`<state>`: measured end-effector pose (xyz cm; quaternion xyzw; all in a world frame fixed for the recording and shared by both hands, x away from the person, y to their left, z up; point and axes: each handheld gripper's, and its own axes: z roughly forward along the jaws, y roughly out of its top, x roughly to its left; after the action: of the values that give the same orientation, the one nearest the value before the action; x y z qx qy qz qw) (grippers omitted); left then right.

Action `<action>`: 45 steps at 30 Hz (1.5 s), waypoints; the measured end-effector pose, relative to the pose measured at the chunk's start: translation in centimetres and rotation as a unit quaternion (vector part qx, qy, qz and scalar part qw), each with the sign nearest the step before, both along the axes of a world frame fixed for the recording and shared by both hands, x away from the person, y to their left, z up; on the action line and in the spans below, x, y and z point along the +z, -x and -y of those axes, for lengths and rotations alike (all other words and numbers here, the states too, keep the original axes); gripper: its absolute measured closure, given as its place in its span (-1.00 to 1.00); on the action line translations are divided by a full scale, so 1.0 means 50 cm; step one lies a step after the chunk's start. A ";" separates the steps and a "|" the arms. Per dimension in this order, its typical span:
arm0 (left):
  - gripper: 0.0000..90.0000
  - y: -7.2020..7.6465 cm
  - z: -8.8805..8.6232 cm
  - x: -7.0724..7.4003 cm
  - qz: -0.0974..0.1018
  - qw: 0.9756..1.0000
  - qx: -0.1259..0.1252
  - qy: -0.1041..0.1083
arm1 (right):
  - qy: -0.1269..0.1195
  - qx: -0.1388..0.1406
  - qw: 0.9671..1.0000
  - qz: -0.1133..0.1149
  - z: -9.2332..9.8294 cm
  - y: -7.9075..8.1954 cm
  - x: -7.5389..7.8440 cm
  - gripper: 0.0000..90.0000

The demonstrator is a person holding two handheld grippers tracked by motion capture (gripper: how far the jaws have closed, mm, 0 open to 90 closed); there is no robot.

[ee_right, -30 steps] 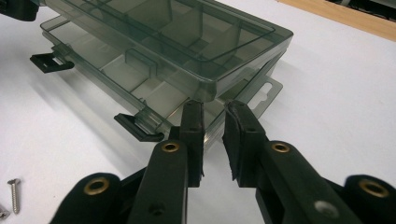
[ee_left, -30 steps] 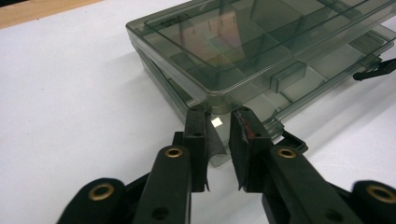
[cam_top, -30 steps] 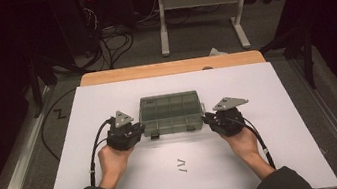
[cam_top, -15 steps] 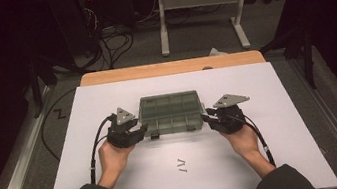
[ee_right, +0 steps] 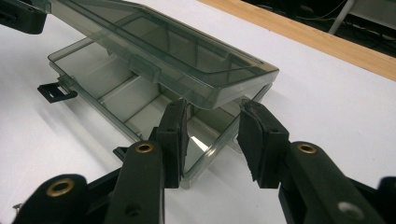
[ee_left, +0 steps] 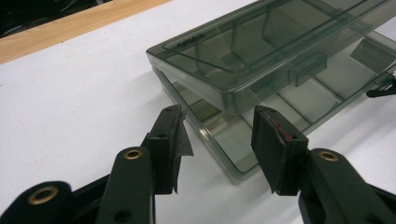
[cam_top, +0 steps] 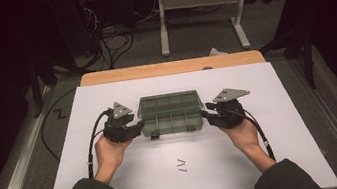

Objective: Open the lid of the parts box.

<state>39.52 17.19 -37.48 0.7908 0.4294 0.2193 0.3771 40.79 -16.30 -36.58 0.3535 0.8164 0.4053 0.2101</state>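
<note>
Near the middle of the white table top (cam_top: 106, 98), a bit toward its far edge, sits my smoky clear compartment box (cam_top: 171, 109) with the lid (ee_left: 261, 51) tipped up off the tray, latches hanging loose at the near side. My left gripper (cam_top: 133, 128) is at the box's left end and my right gripper (cam_top: 208, 116) at its right end. Both sets of jaws have just been opening and now stand apart, each straddling a near corner of the box without pinching it.
</note>
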 end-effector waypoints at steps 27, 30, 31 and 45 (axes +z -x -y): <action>0.22 -0.039 -0.008 0.020 0.018 0.999 -0.006 0.029 | -0.014 0.004 1.000 -0.004 -0.002 -0.037 0.020 0.42; 0.25 -0.042 -0.007 0.021 0.018 0.999 -0.007 0.031 | -0.015 0.003 1.000 -0.005 -0.003 -0.039 0.021 0.42; 0.26 -0.043 -0.006 0.022 0.018 0.999 -0.007 0.032 | -0.012 0.004 1.000 -0.001 -0.004 -0.042 0.023 0.42; 0.42 -0.073 -0.018 0.012 0.021 0.997 0.007 0.075 | -0.022 -0.004 1.000 0.015 -0.007 -0.062 0.033 0.50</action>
<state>43.15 18.11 -36.87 0.7529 0.4418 0.2055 0.4425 43.88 -15.94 -34.92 0.3551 0.8029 0.4273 0.2160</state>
